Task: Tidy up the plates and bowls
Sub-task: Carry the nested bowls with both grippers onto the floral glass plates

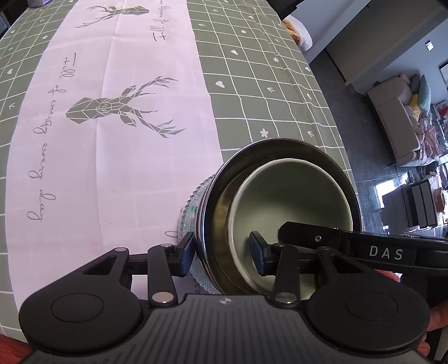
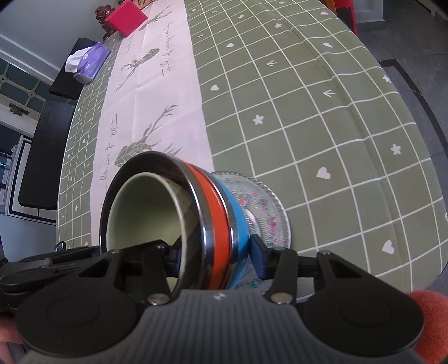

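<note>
A stack of bowls stands on a glass plate [image 1: 193,204] [image 2: 268,212]: a steel bowl with an orange band [image 2: 212,224], one with a blue band [image 2: 239,224], and a pale green bowl [image 1: 294,196] [image 2: 140,210] nested inside. My left gripper [image 1: 221,256] is shut on the stack's near wall, one pad outside the steel, the other inside the green bowl. My right gripper [image 2: 217,257] clamps the opposite wall the same way, its outer pad on the blue band. One right gripper finger [image 1: 308,236] shows in the left wrist view. I cannot tell whether the plate rests on the table.
The table wears a green checked cloth [image 2: 308,112] with a white deer-print runner [image 1: 112,140]. Its edge curves away close on the right. A purple tissue pack [image 2: 89,63] and a red box [image 2: 126,18] sit at the far end. Dark seats [image 2: 42,168] line the left side.
</note>
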Motion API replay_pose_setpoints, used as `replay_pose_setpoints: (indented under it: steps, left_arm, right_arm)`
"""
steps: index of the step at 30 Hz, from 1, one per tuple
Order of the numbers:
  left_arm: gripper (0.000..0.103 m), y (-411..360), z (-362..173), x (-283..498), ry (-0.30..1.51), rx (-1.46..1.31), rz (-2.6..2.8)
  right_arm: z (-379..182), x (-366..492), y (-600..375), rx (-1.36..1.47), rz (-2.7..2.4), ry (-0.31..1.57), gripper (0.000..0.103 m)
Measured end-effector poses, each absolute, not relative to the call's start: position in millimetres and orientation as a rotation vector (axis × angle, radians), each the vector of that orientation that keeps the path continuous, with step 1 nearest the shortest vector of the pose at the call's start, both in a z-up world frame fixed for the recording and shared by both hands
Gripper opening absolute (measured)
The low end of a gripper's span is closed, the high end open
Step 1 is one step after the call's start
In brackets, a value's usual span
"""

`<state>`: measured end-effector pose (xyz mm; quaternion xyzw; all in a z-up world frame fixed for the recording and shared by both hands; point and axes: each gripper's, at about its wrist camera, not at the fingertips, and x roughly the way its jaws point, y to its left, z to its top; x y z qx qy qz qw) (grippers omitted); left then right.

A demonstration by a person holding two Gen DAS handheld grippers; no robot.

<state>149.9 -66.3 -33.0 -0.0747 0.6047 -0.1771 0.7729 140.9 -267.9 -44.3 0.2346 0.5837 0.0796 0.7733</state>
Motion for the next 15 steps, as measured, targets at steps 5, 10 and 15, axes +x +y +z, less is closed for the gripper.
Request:
replay_pose_setpoints:
  steps: [5, 10, 15]
  left_arm:
    - [0.047, -68.9, -33.6, 149.4, 1.310, -0.158, -0.377]
    - [0.047, -68.1, -32.3, 147.1, 1.313, -0.157, -0.369]
    - [0.043, -70.4, -31.8, 146.9, 1.291, -0.140, -0.377]
  right_arm:
    - [-50.2, 142.2, -274.0, 0.528, 0.187, 1.272, 0.044]
    - [-50.7, 142.6, -274.0, 0.527, 0.202, 1.271, 0.044]
    - [-53.9, 140.2, -277.4, 0.545, 0.201, 1.282, 0.044]
